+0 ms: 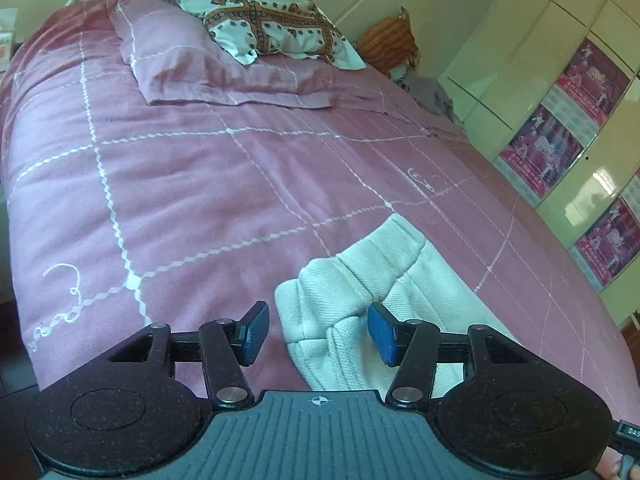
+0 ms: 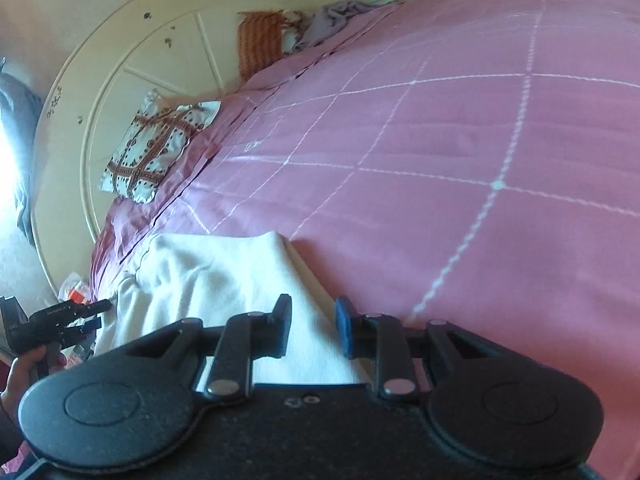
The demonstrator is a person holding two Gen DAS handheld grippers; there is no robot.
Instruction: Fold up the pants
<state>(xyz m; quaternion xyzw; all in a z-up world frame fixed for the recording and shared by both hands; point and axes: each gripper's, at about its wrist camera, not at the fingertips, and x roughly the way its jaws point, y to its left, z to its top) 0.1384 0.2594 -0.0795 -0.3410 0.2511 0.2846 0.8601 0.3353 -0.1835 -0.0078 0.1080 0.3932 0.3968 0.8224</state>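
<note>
White pants [image 1: 372, 280] lie folded into a thick bundle at the near edge of a bed under a pink bedspread [image 1: 192, 184] stitched with a white grid. In the left wrist view the left tool [image 1: 318, 330] hangs just over the bundle's near end with its blue pads well apart; cloth sits between them, but neither pad presses it. In the right wrist view the right tool [image 2: 312, 330] stands over the other end of the pants, its jaws parted narrowly with the edge of the white cloth under the gap and nothing gripped. At that view's far left a hand [image 2: 28, 364] holds the other tool beside the bed. At the far end, a pink pillow [image 1: 180, 60] lies with a patterned pillow [image 1: 256, 8] leaning on it against a cream headboard [image 2: 132, 64]. Cream wardrobe doors [image 1: 520, 60] with pink posters [image 1: 592, 76] stand on the right.
</note>
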